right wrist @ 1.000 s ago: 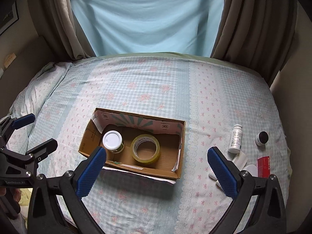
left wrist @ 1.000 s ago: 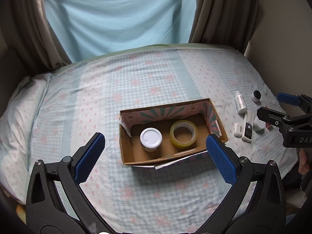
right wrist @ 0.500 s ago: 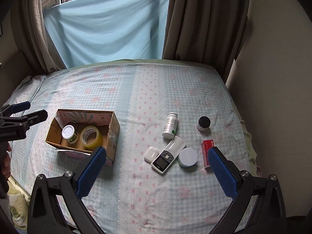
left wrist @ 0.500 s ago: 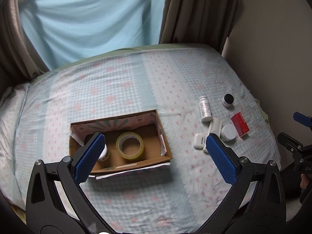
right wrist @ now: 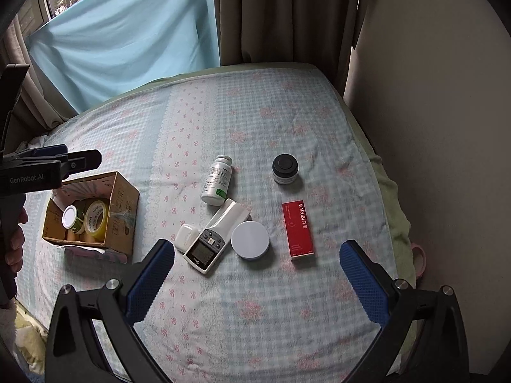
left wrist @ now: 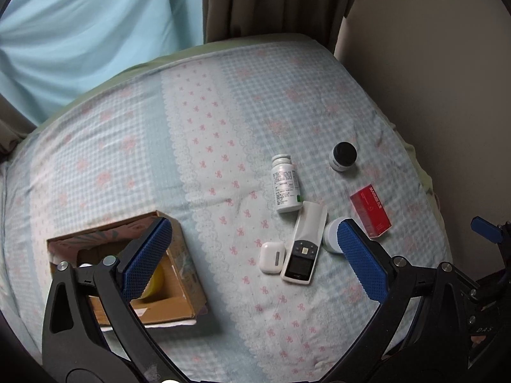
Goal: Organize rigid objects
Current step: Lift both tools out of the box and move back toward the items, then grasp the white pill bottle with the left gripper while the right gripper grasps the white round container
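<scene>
A cardboard box [right wrist: 123,204] on the bed holds a white-lidded jar [right wrist: 69,217] and a yellow tape roll [right wrist: 95,220]. Loose items lie to its right: a white pill bottle [right wrist: 217,180], a black-lidded jar [right wrist: 285,169], a red carton [right wrist: 298,229], a round white tin [right wrist: 250,240], a white meter [right wrist: 210,245] and a white earbud case [right wrist: 186,237]. My right gripper [right wrist: 255,284] is open and empty above them. My left gripper [left wrist: 254,258] is open and empty, above the earbud case [left wrist: 272,257] and meter [left wrist: 303,252]. The box [left wrist: 188,274] is partly behind its left finger.
The bed [right wrist: 255,118] has a blue checked cover with pink bows. A wall [right wrist: 431,127] runs along its right edge. Brown curtains [right wrist: 287,16] and a blue cloth [right wrist: 127,41] hang behind. The left gripper also shows at the left of the right wrist view [right wrist: 64,159].
Both grippers have swung to the right, from over the box to over the loose items. Both stay open and empty.
</scene>
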